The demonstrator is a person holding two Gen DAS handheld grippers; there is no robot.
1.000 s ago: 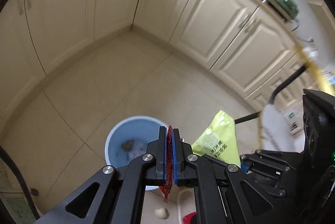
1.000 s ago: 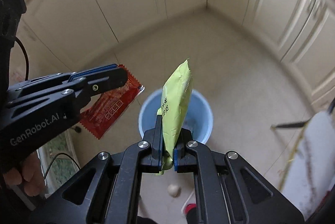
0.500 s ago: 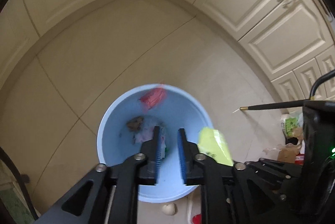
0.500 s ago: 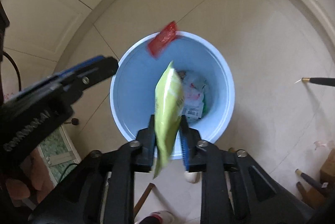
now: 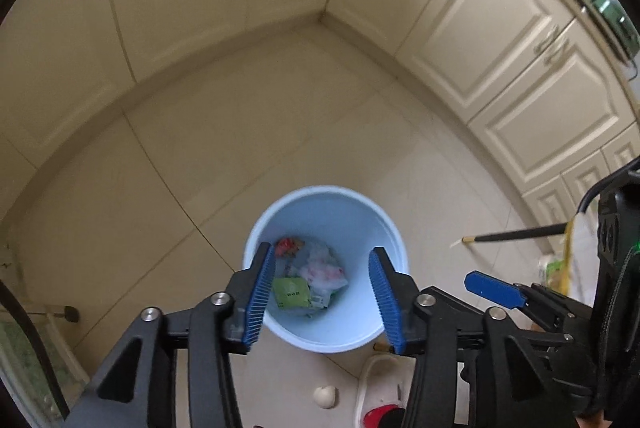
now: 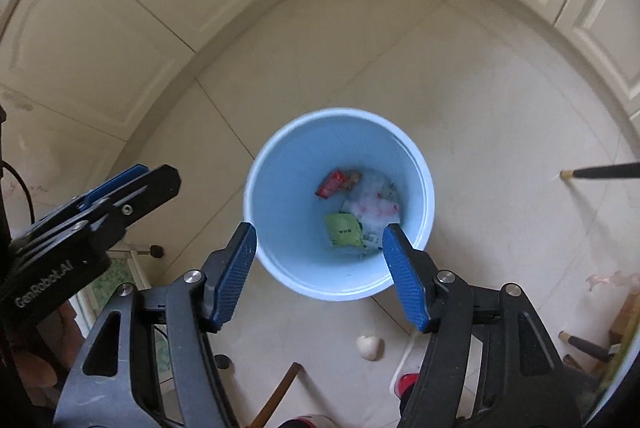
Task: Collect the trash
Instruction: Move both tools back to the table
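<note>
Stood over a light blue bin [image 5: 326,270] on the pale tiled floor [image 5: 224,164] of a kitchen corner, cream cabinet doors [image 5: 500,40] along both walls. Left gripper [image 5: 322,298] pointed steeply down at the bin, jaws part-way apart and opening, blue ribbed pads [image 5: 260,292] bare, nothing between them but the view into the bin. Right gripper [image 6: 320,274] likewise aimed down from just beside it, jaws wider and opening too, nothing gripped. Lay at the bottom of the bin: a green packet [image 6: 344,230] flat, a red packet [image 6: 331,183] farther back against the wall, and white crumpled wrappers [image 6: 374,210] touching both. Seen in the left view as well, green packet [image 5: 291,293] near the left pad, red one [image 5: 289,246] behind it. Outside the bin, on the floor near its front rim: a small pale lump [image 6: 369,347], hard to tell what. Farther right, a dark stick with a light tip [image 6: 600,172], apart from the bin. More litter [image 6: 610,280] blurred at the right edge.
</note>
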